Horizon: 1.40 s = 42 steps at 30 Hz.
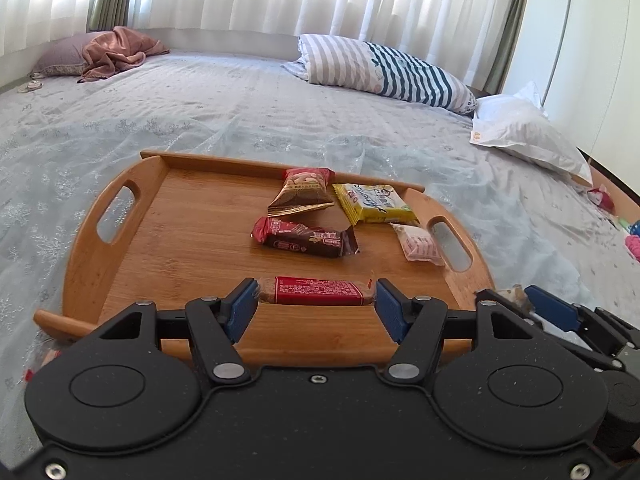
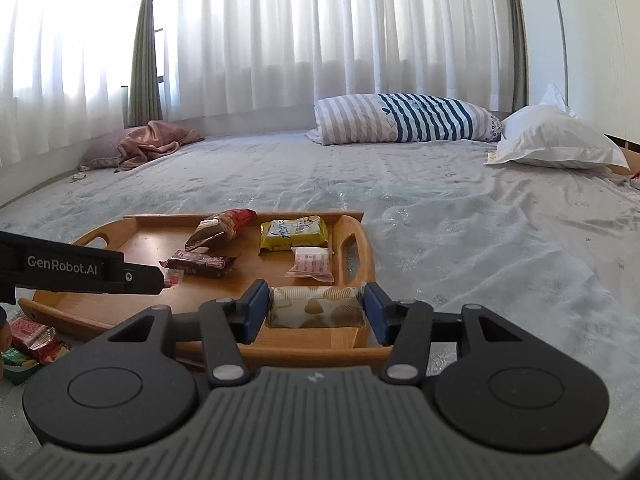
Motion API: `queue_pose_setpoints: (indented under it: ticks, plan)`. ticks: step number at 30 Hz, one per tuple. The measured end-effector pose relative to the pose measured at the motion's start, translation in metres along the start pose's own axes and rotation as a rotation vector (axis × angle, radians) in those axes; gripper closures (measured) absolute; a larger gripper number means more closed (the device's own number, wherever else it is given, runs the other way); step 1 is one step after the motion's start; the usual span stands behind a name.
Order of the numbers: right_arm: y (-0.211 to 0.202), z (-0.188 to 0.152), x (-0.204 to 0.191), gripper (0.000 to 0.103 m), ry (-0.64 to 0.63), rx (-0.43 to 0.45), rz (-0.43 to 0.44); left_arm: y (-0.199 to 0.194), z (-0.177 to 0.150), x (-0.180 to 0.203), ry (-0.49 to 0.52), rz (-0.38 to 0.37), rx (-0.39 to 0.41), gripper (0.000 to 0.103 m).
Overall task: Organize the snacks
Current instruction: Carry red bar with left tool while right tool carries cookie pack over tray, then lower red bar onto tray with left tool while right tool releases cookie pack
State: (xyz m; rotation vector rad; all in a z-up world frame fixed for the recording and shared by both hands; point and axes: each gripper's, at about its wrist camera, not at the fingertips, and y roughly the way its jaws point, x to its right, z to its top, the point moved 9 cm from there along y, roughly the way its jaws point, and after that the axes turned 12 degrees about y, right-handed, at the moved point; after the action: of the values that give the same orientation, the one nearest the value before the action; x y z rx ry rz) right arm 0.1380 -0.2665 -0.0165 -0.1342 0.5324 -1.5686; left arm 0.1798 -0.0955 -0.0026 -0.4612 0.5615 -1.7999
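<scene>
A wooden tray (image 1: 192,240) lies on the bed and holds a brown peanut pack (image 1: 302,194), a yellow pack (image 1: 374,202), a dark red bar (image 1: 306,237) and a small pink-white pack (image 1: 418,244). My left gripper (image 1: 316,304) is shut on a red wafer bar (image 1: 320,291) over the tray's near edge. My right gripper (image 2: 316,312) is shut on a clear pack of brown biscuits (image 2: 316,307) over the tray's near right corner (image 2: 360,336). The right gripper also shows at the right of the left wrist view (image 1: 516,300).
The tray sits on a pale blue bedspread (image 2: 480,240). Loose snack packs (image 2: 28,340) lie on the bed left of the tray. A striped pillow (image 2: 404,118), a white pillow (image 2: 556,140) and a pink cloth (image 2: 156,140) lie at the far side.
</scene>
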Motion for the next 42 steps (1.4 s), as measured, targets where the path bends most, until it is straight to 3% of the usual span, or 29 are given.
queue_pose_setpoints:
  ticks: [17,42]
  plan:
    - [0.053,-0.005,-0.016,0.045,-0.127,-0.051,0.059,0.062,0.006,-0.006,-0.017,0.019,-0.056,0.041]
    - [0.074,-0.011,-0.014,0.044,-0.121,-0.114,0.051,0.077,0.007,0.001,0.04,0.032,-0.054,0.041]
